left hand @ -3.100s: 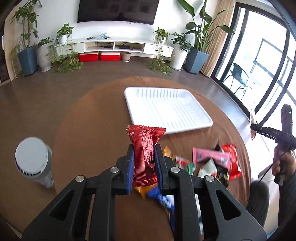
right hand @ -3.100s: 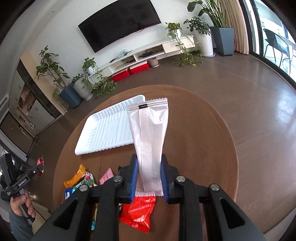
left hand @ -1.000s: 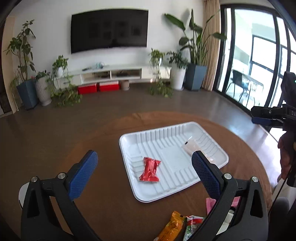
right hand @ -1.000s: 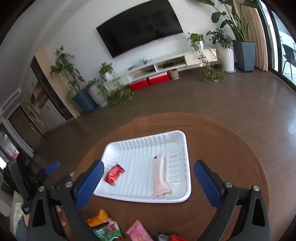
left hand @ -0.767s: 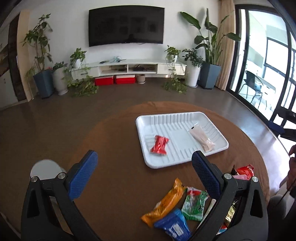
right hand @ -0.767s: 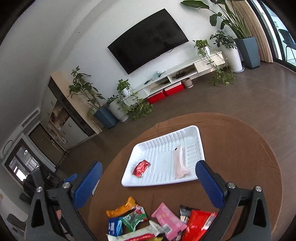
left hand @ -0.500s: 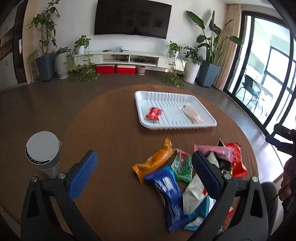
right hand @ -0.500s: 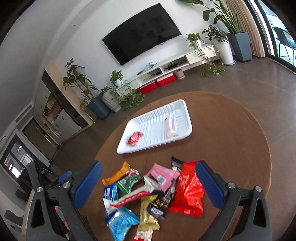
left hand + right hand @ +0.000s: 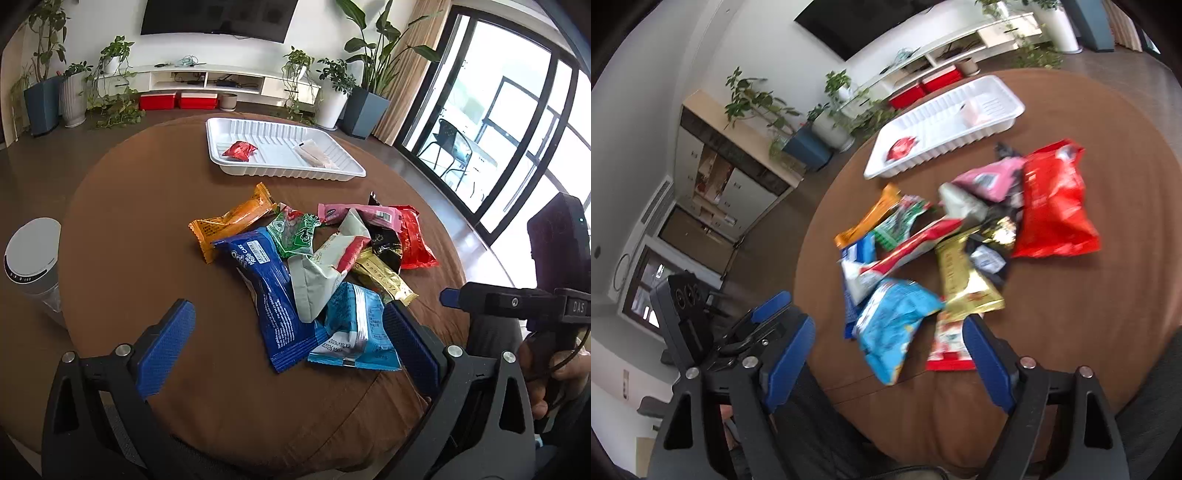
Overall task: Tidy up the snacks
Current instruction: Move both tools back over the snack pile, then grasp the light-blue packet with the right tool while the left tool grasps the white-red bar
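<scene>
Both grippers hang empty over the near edge of the round brown surface [image 9: 129, 229]. The left gripper [image 9: 288, 347] stands wide, with the dark blue packet [image 9: 273, 295] and the light blue packet [image 9: 354, 332] lying between its pads but untouched. The right gripper [image 9: 886, 354] has just been closing somewhat, yet its jaws are still well apart, with the light blue packet below them and nothing gripped.

The white tray [image 9: 284, 171] at the far side holds only a small red wrapper [image 9: 239, 150] and a pale sachet [image 9: 314, 157]; the rest of the snack pile [image 9: 314, 251] waits near the person.

For a clean pick, I would take a top, outer packet by one crimped end so its neighbours are not dragged.

The dark blue packet reads "Mini Cake"; the light blue shows what looks like a printed date code, too small to read surely.
</scene>
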A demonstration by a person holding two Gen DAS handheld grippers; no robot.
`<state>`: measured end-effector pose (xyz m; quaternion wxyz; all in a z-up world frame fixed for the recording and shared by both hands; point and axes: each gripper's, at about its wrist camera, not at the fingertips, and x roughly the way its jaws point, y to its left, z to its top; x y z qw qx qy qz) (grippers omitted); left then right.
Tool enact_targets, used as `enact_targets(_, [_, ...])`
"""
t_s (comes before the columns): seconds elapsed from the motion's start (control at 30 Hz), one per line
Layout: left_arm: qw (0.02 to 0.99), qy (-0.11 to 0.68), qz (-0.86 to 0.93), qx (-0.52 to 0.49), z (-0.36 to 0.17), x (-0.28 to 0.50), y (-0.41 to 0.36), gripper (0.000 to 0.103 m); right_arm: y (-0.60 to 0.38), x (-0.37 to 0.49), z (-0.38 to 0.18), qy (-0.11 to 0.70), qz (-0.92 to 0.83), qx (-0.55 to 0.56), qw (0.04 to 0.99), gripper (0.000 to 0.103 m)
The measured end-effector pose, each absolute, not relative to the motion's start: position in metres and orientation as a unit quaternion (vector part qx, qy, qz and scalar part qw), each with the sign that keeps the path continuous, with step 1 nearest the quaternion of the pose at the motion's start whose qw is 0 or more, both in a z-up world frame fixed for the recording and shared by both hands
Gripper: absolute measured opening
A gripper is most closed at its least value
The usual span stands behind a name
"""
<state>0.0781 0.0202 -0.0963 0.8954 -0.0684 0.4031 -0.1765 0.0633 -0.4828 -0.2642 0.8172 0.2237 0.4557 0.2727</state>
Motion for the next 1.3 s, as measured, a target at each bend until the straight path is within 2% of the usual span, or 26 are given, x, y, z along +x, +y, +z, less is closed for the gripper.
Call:
enact_targets(0.23, [0.895, 0.394, -0.194, -0.075, -0.082, 0.077, 0.034, 0.103, -0.451, 0.07, -0.289, 0.505, 0.268, 0.223, 0.789, 0.073])
enact_targets(0.67, [0.905, 0.375, -0.19, -0.065, -0.067, 0.076, 0.046, 0.102, -0.429, 0.099, -0.31, 0.544, 0.225, 0.238, 0.773, 0.071])
enact_targets(0.87, [0.906, 0.375, -0.188, -0.059, -0.067, 0.078, 0.044, 0.102, -0.419, 0.11, -0.311, 0.547, 0.216, 0.211, 0.78, 0.065])
enact_targets(1.03, [0.904, 0.377, -0.196, -0.041, -0.064, 0.084, 0.036, 0.102, -0.419, 0.112, -0.313, 0.542, 0.219, 0.198, 0.787, 0.054])
enact_targets(1.13, [0.901, 0.382, -0.203, -0.02, -0.061, 0.091, 0.028, 0.102, -0.423, 0.11, -0.315, 0.543, 0.227, 0.206, 0.782, 0.047])
enact_targets(1.3, [0.888, 0.398, -0.223, 0.049, -0.058, 0.108, 0.003, 0.102, -0.432, 0.104, -0.315, 0.54, 0.233, 0.219, 0.779, 0.043])
